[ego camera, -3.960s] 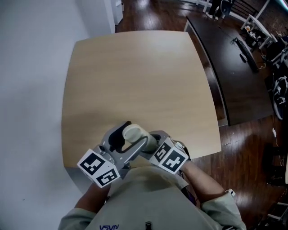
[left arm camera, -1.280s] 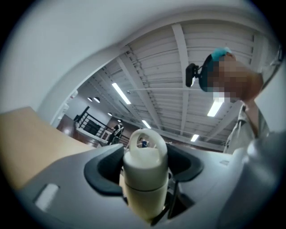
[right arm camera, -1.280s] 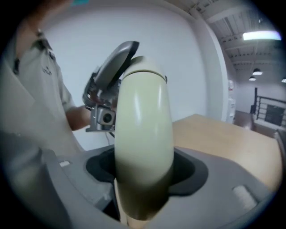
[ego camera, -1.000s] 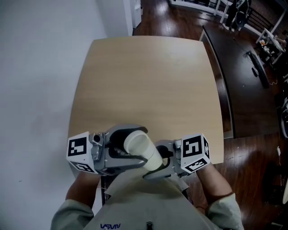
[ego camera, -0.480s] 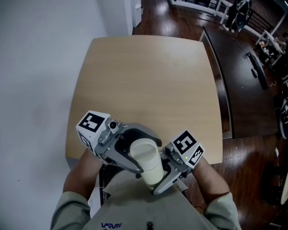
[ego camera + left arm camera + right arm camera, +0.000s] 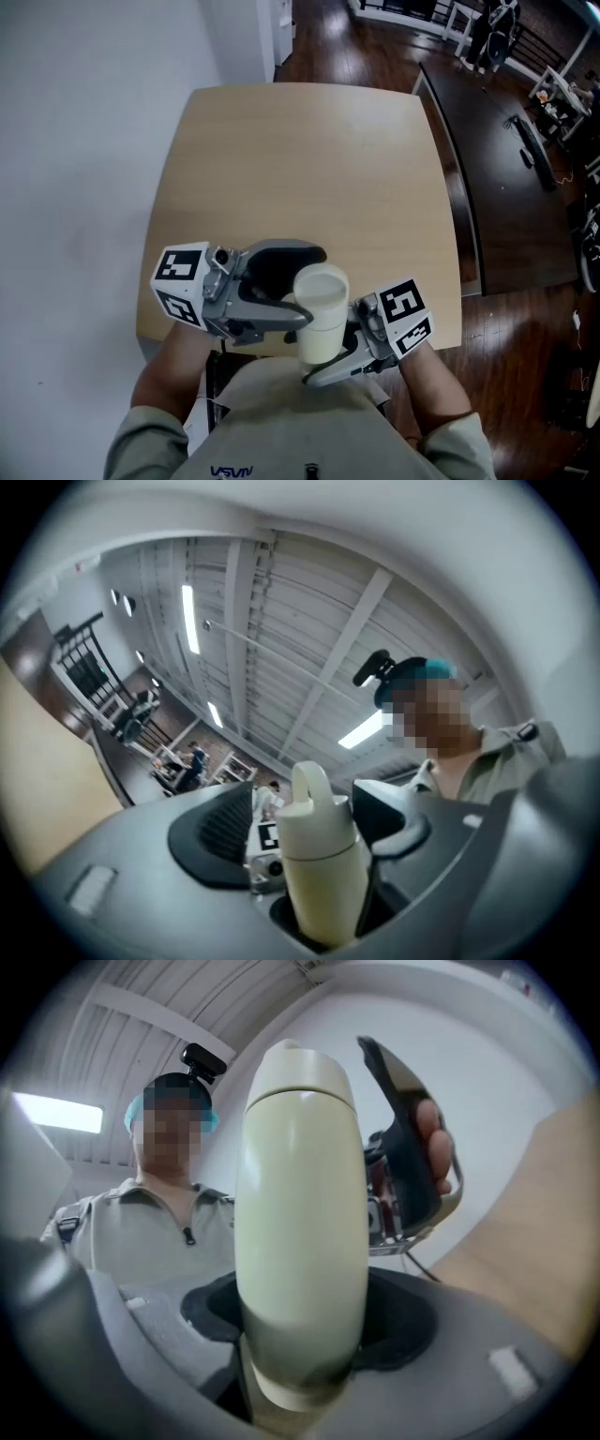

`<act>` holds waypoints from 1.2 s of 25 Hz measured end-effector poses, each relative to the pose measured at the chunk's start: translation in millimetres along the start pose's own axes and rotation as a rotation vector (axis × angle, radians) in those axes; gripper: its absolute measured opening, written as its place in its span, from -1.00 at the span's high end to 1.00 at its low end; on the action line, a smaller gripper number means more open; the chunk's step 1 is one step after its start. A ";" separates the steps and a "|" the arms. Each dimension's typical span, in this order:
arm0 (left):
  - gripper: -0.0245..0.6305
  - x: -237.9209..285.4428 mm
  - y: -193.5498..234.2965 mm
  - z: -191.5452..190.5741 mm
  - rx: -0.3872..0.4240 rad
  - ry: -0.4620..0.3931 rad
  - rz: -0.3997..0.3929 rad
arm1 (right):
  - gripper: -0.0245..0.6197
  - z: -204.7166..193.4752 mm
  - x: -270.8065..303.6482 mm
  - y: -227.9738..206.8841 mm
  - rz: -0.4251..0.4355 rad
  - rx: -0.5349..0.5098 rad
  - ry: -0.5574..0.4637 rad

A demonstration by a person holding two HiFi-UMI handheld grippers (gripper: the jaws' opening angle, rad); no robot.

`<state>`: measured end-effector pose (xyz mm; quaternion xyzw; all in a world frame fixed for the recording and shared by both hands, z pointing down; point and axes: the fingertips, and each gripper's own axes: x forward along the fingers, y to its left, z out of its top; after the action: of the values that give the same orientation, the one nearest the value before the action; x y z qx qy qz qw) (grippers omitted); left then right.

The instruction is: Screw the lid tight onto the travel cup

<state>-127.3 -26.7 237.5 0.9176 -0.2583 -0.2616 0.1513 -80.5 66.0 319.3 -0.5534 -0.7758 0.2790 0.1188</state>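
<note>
The cream travel cup (image 6: 319, 305) is held up over the table's near edge, its flat base toward the head camera. My right gripper (image 6: 328, 349) is shut on the cup's body (image 6: 300, 1222), a dark pad pressing each side. The lid (image 6: 314, 808) with its loop handle sits on the cup, and in the right gripper view the lid (image 6: 298, 1068) is the far end. My left gripper (image 6: 298, 286) stands around the cup's lid end (image 6: 323, 874). Its jaws have just been opening, and a gap shows beside its left pad (image 6: 211, 832).
The light wooden table (image 6: 300, 169) stretches away beyond the grippers. A white wall lies to its left, and a dark bench (image 6: 506, 159) on dark wood floor to its right. The person's torso fills the bottom of the head view.
The cup has tipped more upright and shifted slightly right with the right gripper. The left gripper has rolled and moved, and its jaws stand a little wider round the cup.
</note>
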 end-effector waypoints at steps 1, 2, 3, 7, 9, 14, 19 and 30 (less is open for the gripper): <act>-0.11 -5.3 8.8 4.6 0.019 -0.022 0.081 | -0.01 5.4 -4.6 -9.1 -0.070 -0.014 -0.024; -0.11 -11.5 16.8 8.2 0.039 -0.045 0.164 | -0.01 10.2 -10.4 -19.4 -0.150 -0.026 -0.045; -0.11 -18.4 23.3 10.9 0.058 -0.068 0.242 | -0.01 14.1 -16.9 -30.7 -0.240 -0.041 -0.059; 0.00 -44.2 37.1 13.5 0.110 -0.123 0.526 | -0.01 21.3 -43.5 -73.2 -0.613 -0.144 -0.038; 0.00 -51.0 39.0 9.1 0.114 -0.124 0.636 | -0.01 23.2 -55.4 -88.1 -0.765 -0.195 -0.020; 0.00 -56.0 30.5 -4.6 0.139 -0.128 0.777 | -0.01 24.1 -75.1 -115.8 -1.099 -0.350 0.070; 0.00 -43.4 23.4 -12.8 0.214 -0.098 0.818 | -0.01 15.8 -75.5 -129.4 -1.267 -0.453 0.202; 0.04 -48.6 27.3 -21.6 0.278 -0.044 0.861 | -0.01 1.9 -53.2 -128.4 -1.210 -0.458 0.278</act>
<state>-161.5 -19.2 285.9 0.7324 -0.6521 -0.1574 0.1163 -164.0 -13.5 396.8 -0.0620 -0.9670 -0.0830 0.2329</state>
